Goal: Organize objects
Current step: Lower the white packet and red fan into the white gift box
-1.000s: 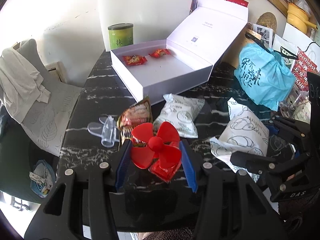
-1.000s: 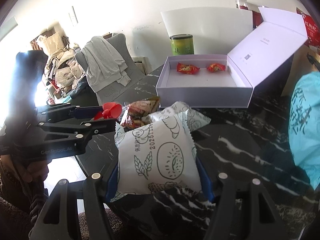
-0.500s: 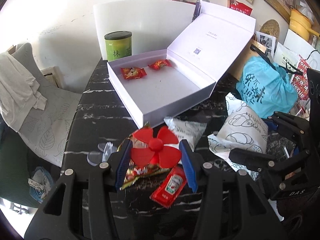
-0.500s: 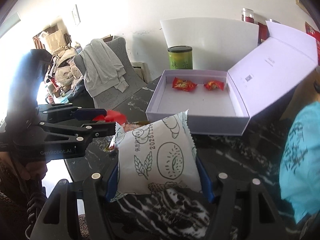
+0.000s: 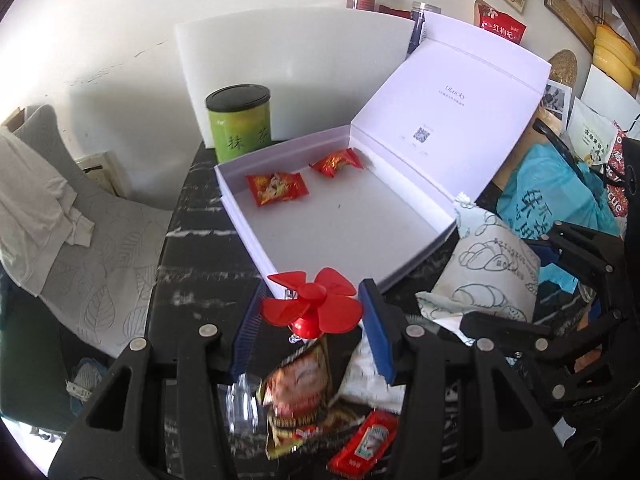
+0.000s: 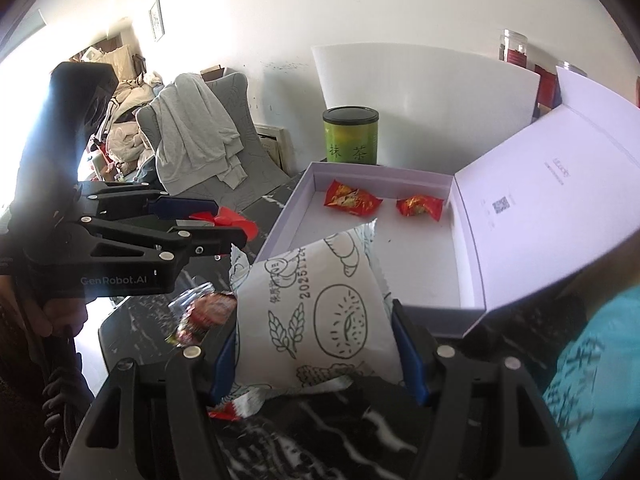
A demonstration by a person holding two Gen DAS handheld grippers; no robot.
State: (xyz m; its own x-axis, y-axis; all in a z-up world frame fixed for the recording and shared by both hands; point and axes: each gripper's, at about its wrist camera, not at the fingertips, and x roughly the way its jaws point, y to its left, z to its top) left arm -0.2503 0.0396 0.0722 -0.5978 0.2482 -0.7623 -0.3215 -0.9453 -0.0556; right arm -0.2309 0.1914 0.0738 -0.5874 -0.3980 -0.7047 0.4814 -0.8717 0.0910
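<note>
Left wrist view: the left gripper (image 5: 310,322) has its blue fingers (image 5: 374,330) pinched on a small red fan (image 5: 312,306), held up off the table just short of the white gift box (image 5: 256,240). Beyond the fingertips, inside the open box, two red candy packets (image 5: 277,187) lie near the far wall. Below the fingers a snack wrapper (image 5: 298,390) and a red sauce sachet (image 5: 366,442) lie on the black marble table (image 5: 188,280). The right gripper (image 6: 316,354) clamps a white bread packet (image 6: 320,312) between its fingers, the packet's top edge overlapping the box's near wall. A green tea tin (image 6: 351,134) stands behind the box.
</note>
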